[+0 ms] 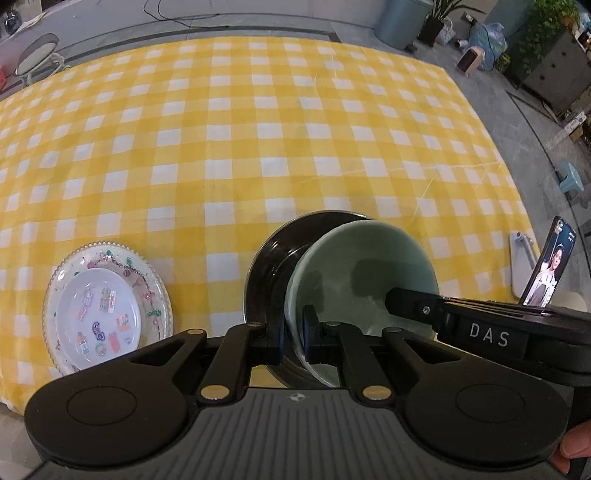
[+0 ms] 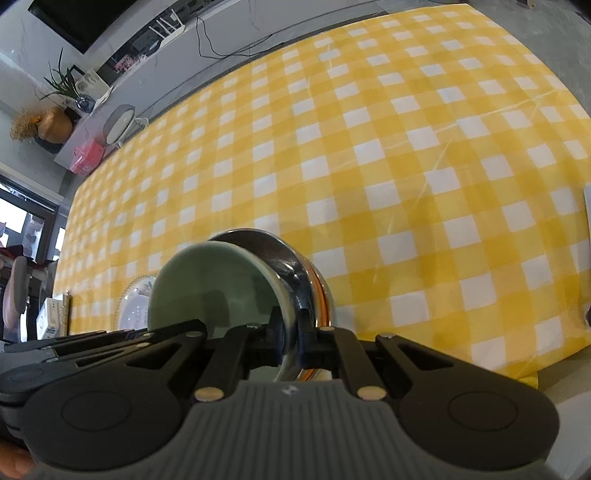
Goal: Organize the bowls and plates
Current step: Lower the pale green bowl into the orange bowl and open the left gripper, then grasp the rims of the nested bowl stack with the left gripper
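My left gripper (image 1: pixel 293 338) is shut on the near rim of a pale green bowl (image 1: pixel 362 273), which sits tilted inside a shiny steel bowl (image 1: pixel 269 273). My right gripper (image 2: pixel 293 338) is shut on the rim of the steel bowl (image 2: pixel 291 258); the green bowl (image 2: pixel 210 284) lies inside it to the left. Both bowls are at the table's near edge. A small white patterned plate (image 1: pixel 98 310) lies stacked on a larger clear decorated plate (image 1: pixel 147 269) to the left. The stacked plates (image 2: pixel 135 302) show partly behind the green bowl in the right wrist view.
A yellow-and-white checked tablecloth (image 1: pixel 258 147) covers the table. A phone (image 1: pixel 550 269) leans on a white stand (image 1: pixel 519 262) at the right edge. A stool (image 1: pixel 37 55) stands beyond the far left corner, and bins and plants (image 1: pixel 402 22) stand on the floor beyond.
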